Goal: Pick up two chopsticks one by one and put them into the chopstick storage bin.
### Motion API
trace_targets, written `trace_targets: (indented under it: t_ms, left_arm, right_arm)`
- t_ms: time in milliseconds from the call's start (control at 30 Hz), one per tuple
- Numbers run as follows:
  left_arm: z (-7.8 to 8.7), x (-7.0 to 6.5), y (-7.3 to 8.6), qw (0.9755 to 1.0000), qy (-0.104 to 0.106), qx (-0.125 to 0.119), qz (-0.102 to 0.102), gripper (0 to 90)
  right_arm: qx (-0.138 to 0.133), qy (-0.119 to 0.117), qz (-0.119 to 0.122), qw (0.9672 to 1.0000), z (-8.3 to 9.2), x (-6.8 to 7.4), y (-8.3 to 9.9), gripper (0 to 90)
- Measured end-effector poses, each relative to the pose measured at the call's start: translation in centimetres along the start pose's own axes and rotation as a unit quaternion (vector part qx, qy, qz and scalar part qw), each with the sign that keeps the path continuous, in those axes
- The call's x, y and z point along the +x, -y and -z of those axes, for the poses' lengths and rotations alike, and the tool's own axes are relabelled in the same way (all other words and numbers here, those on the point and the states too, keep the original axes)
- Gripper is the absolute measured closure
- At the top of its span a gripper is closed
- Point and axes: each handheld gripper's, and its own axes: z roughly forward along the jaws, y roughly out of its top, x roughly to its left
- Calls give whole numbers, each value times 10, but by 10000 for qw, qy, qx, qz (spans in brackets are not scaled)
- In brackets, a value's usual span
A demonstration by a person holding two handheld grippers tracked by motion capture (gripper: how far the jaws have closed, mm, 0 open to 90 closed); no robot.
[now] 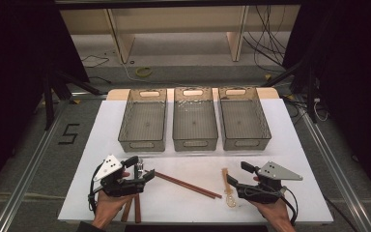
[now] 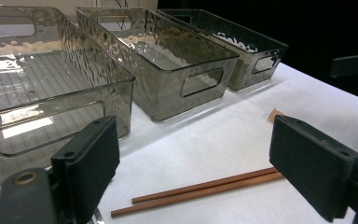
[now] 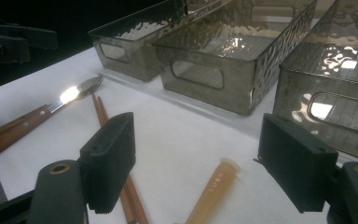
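My left gripper [image 1: 141, 170] [image 2: 200, 158] stands open above the near left of the white mat [image 1: 280, 145], nothing between its pads. A pair of brown chopsticks [image 1: 188, 184] [image 2: 200, 189] lies on the mat just ahead of it, slanting toward the middle. A fork [image 3: 51, 109] with a wooden handle lies by the left hand, and more wooden handles [image 1: 132, 209] stick out beneath it. My right gripper [image 1: 239, 174] [image 3: 205, 158] is open at the near right. A translucent amber spoon [image 1: 228, 188] [image 3: 214, 186] lies on the mat below its jaws, untouched.
Three clear grey bins stand side by side at the back of the mat: left [image 1: 144, 121], middle [image 1: 195, 121], right [image 1: 244, 118]. All look bare inside. The mat's near edge runs just behind both hands. Dark floor, cables and stands surround the table.
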Motion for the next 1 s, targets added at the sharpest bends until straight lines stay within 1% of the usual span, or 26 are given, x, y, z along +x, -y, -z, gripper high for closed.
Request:
trace_targets:
  t_ms: [200, 367, 433, 500, 567, 600, 633, 667, 733, 900, 1000]
  left_arm:
    - [0, 0, 0, 10000, 7, 13, -13, 152]
    - [0, 1, 0, 10000, -7, 10, 4, 152]
    - [-1, 2, 0, 10000, -16, 27, 1, 152]
    - [-1, 2, 0, 10000, -32, 33, -3, 152]
    - [-1, 2, 0, 10000, -31, 36, -4, 152]
    - [-1, 2, 0, 10000, -33, 38, -8, 152]
    - [-1, 2, 0, 10000, -33, 38, -8, 152]
    - [-1, 2, 1, 10000, -36, 41, -2, 152]
    - [-1, 2, 1, 10000, -41, 44, -1, 152]
    - [0, 4, 0, 10000, -52, 30, -1, 152]
    - [0, 7, 0, 10000, -85, 30, 6, 152]
  right_arm:
    - [15, -26, 0, 10000, 0, 0, -2, 282]
    - [75, -70, 24, 9999, 0, 0, -8, 282]
    - [144, -97, 86, 9998, -1, 1, -12, 284]
    - [269, -111, 177, 9994, -3, 2, -18, 288]
    - [402, -153, 321, 9986, -5, 3, -25, 293]
    - [475, -170, 353, 9981, -6, 4, -29, 293]
    - [475, -170, 353, 9981, -6, 4, -29, 293]
    - [615, -271, 405, 9969, -9, 5, -37, 299]
    - [781, -371, 466, 9952, -13, 5, -44, 299]
    - [1032, -435, 618, 9918, -24, 9, -57, 301]
    - [1186, -487, 722, 9891, -31, 12, -62, 300]
